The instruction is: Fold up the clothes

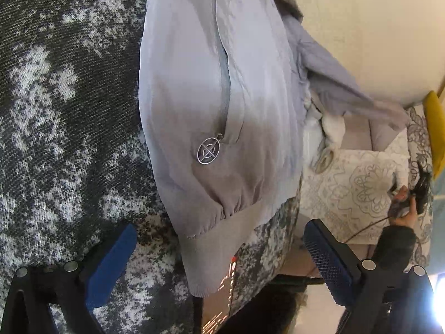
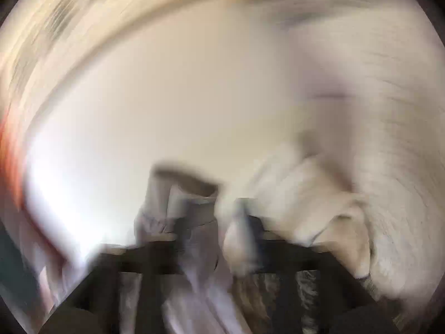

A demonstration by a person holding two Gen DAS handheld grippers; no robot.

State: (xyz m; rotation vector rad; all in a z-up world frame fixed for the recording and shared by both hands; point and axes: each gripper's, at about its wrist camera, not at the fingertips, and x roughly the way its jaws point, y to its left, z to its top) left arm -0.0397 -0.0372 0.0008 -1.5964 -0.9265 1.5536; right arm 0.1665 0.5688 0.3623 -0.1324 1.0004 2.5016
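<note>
A light grey jacket (image 1: 217, 97) with a zip pocket and a round metal zip pull (image 1: 208, 150) lies on a dark grey and white patterned cover (image 1: 55, 111). Its ribbed hem (image 1: 217, 247) lies between my left gripper's (image 1: 219, 261) blue pads, which stand wide apart and hold nothing. A sleeve (image 1: 347, 86) stretches off to the right, lifted. The right wrist view is heavily blurred by motion. My right gripper (image 2: 219, 228) appears shut on grey jacket fabric (image 2: 178, 206) close to the lens.
A pale floral-patterned cloth (image 1: 358, 186) covers furniture at the right, with white bunched fabric (image 1: 331, 128) above it. A person's hand holds the other gripper (image 1: 411, 194) at the far right. A cream wall (image 1: 361, 27) is behind. A yellow object (image 1: 435, 128) is at the right edge.
</note>
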